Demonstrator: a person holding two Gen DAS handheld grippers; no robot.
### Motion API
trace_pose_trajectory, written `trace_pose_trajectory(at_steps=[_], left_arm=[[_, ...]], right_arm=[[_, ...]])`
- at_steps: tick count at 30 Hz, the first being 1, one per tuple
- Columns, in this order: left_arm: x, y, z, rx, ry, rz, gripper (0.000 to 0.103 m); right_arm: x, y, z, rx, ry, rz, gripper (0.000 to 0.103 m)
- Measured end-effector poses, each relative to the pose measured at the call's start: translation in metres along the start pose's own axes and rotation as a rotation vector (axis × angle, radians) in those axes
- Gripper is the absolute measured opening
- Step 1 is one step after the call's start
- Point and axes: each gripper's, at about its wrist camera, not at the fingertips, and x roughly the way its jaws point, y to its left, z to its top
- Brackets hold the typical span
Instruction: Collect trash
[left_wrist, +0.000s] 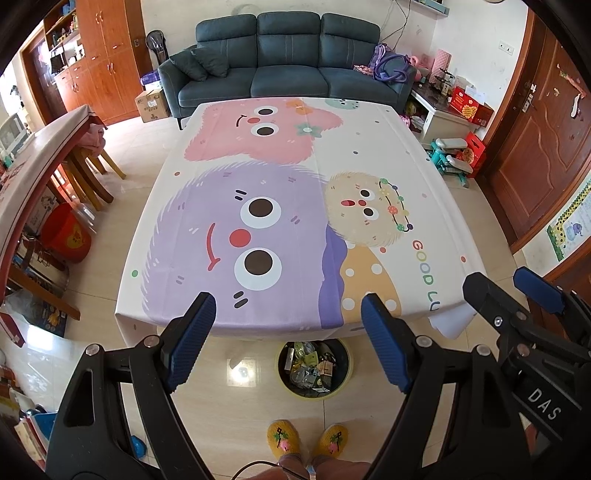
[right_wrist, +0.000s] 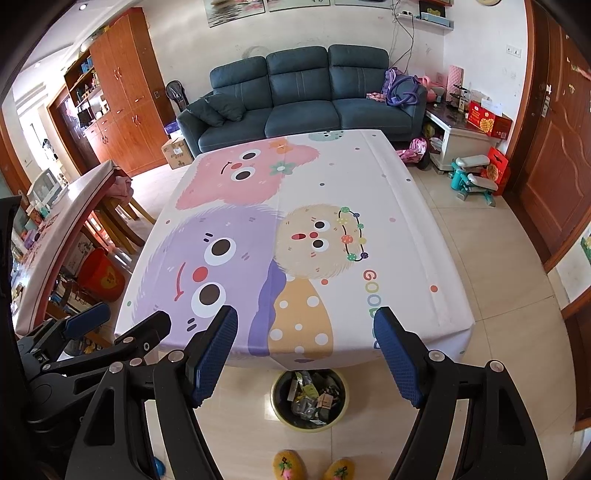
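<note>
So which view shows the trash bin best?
The right wrist view: the bin sits on the floor between the open right gripper fingers, whole rim visible, wrappers inside. The left wrist view shows it too, full of wrappers, with its far rim tucked under the tablecloth edge.

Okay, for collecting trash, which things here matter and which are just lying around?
Part of the job:
trash bin, already holding wrappers
left gripper, open
right gripper, open
table, nothing lying on its cloth

Just lying about:
sofa
red bucket
cardboard box
</note>
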Motion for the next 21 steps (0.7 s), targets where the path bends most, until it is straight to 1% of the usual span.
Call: trace_pose_trajectory(at_steps=[12, 21], left_arm=[[0.0035, 0.0021, 0.0023, 0.002, 0.005, 0.0, 0.079], [0.0052, 0.0014, -0.0039, 0.008, 0.011, -0.005, 0.079]], right_arm=[[0.0004, 0.0007, 0.0003, 0.002, 0.002, -0.001, 0.078], [0.001, -0.0011, 0.0012, 0.0, 0.003, 0.0, 0.078]])
